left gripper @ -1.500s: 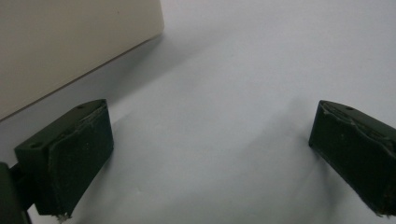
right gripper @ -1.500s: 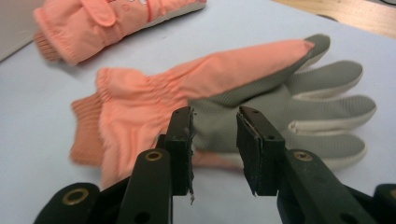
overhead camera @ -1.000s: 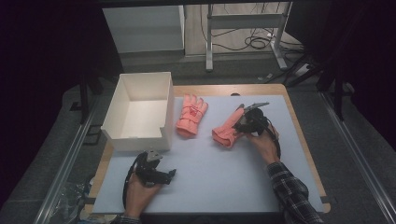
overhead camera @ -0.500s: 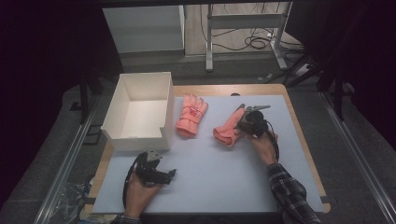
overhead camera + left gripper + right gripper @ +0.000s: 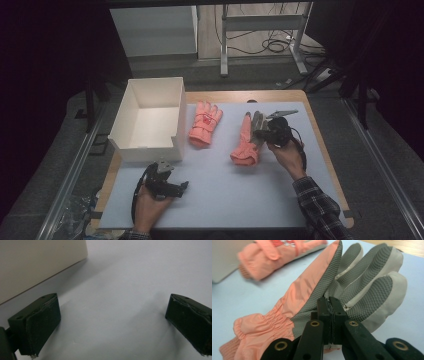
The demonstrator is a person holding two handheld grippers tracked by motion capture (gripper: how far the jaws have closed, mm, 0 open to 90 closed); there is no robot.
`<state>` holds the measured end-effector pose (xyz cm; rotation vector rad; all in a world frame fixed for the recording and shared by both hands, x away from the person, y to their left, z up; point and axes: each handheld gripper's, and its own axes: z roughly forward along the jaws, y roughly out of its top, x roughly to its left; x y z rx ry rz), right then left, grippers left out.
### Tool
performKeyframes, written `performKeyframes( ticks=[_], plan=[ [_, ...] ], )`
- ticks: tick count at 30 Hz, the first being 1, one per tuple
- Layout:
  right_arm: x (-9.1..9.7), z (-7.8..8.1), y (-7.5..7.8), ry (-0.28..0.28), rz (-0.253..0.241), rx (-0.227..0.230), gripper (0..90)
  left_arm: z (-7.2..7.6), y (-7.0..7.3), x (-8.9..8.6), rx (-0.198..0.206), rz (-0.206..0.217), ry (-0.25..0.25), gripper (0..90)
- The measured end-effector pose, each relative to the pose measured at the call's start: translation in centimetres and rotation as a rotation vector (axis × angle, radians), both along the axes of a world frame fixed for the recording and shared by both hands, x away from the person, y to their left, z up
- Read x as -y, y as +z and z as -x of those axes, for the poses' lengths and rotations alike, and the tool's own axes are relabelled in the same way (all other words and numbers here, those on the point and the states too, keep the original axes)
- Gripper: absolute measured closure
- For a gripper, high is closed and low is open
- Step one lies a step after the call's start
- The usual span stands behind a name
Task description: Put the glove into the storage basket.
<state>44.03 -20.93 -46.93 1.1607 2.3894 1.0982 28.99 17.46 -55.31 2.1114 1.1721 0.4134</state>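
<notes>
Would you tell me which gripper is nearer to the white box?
Left. The left gripper sits just below the white box, near its front wall; the right gripper is well across the mat, shut on a glove.

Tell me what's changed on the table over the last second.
The right claw has closed on the palm edge of the nearer glove and begun lifting its finger end. The left claw, the other glove and the white box stayed put.

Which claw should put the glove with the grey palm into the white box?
Probably the right claw: it is already pinched shut on the grey-palmed glove. The left claw rests open on the mat, holding nothing, though nearer the white box.
</notes>
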Motion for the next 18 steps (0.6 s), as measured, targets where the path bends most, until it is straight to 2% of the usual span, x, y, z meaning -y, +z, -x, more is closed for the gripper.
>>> performKeyframes(
  ticks=[1, 2, 3, 4, 9, 10, 12, 15, 18],
  plan=[
    [0.0, 0.0, 0.0, 0.0, 0.0, 0.0, 88.4, 0.0, 0.0, 0.0, 0.0, 0.0, 0.0, 0.0],
    [-0.1, 0.6, 0.3, 0.035, -0.018, -0.004, 88.4, 0.0, 0.0, 0.0, 0.0, 0.0, 0.0, 0.0],
    [-0.1, 0.6, 0.3, 0.035, -0.018, -0.004, 88.4, 0.0, 0.0, 0.0, 0.0, 0.0, 0.0, 0.0],
    [-0.3, 1.3, 0.6, 0.066, -0.034, -0.005, 88.4, 0.0, 0.0, 0.0, 0.0, 0.0, 0.0, 0.0],
    [-0.6, 2.5, 0.9, 0.112, -0.051, -0.004, 88.4, 0.0, 0.0, 0.0, 0.0, 0.0, 0.0, 0.0],
    [-0.9, 3.4, 1.2, 0.155, -0.068, -0.009, 88.4, 0.0, 0.0, 0.0, 0.0, 0.0, 0.0, 0.0],
    [-1.2, 4.2, 1.3, 0.19, -0.083, -0.019, 88.4, 0.0, 0.0, 0.0, -0.001, -0.003, -0.002, 0.0],
    [-1.7, 5.5, 1.2, 0.239, -0.103, -0.037, 88.4, 0.0, 0.0, 0.0, 0.001, 0.002, 0.001, 0.0],
    [-2.3, 6.6, 0.5, 0.276, -0.093, -0.044, 88.4, 0.0, 0.0, 0.0, 0.0, -0.003, -0.002, 0.0]
  ],
)
